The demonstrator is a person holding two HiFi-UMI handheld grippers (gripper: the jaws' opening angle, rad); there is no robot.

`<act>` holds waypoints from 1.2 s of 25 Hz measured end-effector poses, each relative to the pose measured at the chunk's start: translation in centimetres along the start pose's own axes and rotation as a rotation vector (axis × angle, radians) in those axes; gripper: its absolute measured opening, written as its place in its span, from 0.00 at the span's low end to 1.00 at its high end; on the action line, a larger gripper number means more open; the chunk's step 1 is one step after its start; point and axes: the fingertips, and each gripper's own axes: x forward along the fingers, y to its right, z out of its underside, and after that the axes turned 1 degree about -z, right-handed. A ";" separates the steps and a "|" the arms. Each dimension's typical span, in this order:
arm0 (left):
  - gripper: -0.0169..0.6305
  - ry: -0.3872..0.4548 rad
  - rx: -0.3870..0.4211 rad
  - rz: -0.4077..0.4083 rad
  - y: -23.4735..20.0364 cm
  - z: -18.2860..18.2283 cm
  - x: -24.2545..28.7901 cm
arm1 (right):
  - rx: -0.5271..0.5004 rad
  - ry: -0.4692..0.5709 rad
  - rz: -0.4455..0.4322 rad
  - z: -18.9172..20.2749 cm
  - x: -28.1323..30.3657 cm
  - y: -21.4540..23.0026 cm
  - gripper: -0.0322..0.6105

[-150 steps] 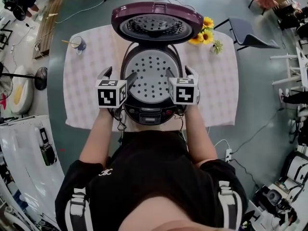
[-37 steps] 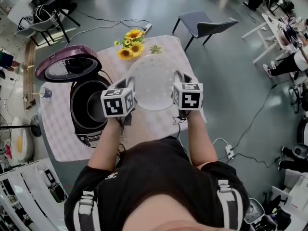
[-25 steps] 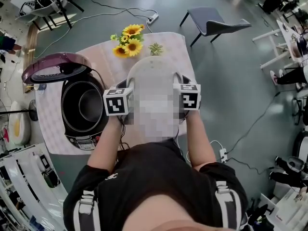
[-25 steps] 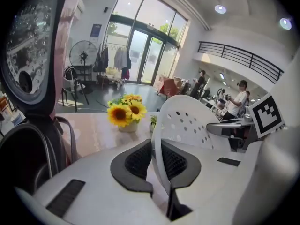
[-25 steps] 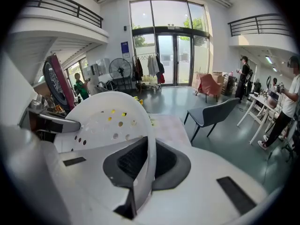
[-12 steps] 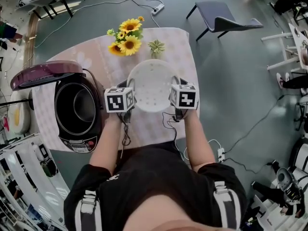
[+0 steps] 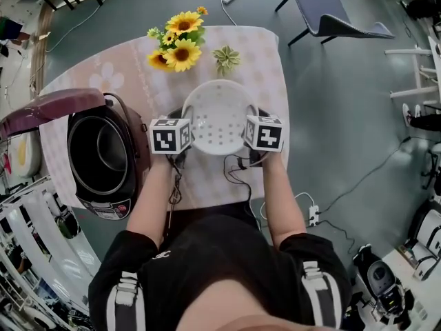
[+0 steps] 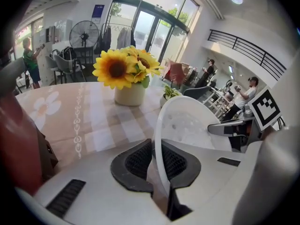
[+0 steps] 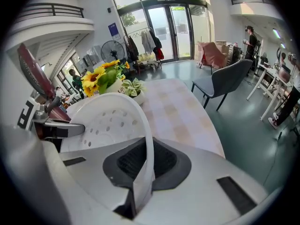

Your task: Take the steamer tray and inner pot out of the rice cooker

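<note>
Table: steamer tray out, held over it.
Left gripper, right gripper clamp its rim; set down, inner pot next.

No legible text or labels.

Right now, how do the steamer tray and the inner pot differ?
The steamer tray is out of the rice cooker, clamped at its rim by the left gripper and right gripper; the inner pot sits inside the cooker. The tray is white and perforated; the pot is dark, no holes visible. Both are round.
</note>
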 end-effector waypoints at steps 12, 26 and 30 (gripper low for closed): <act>0.07 -0.006 -0.056 -0.008 -2.0 1.2 3.5 | -0.040 -0.034 0.025 0.7 2.9 0.2 0.08; 0.12 0.237 0.095 -0.066 -1.2 -3.1 -2.0 | -0.056 0.288 0.042 -4.6 -1.9 -1.4 0.17; 0.12 0.398 0.143 -0.061 0.5 -6.1 -7.5 | -0.031 0.476 0.035 -7.4 -7.2 -3.0 0.17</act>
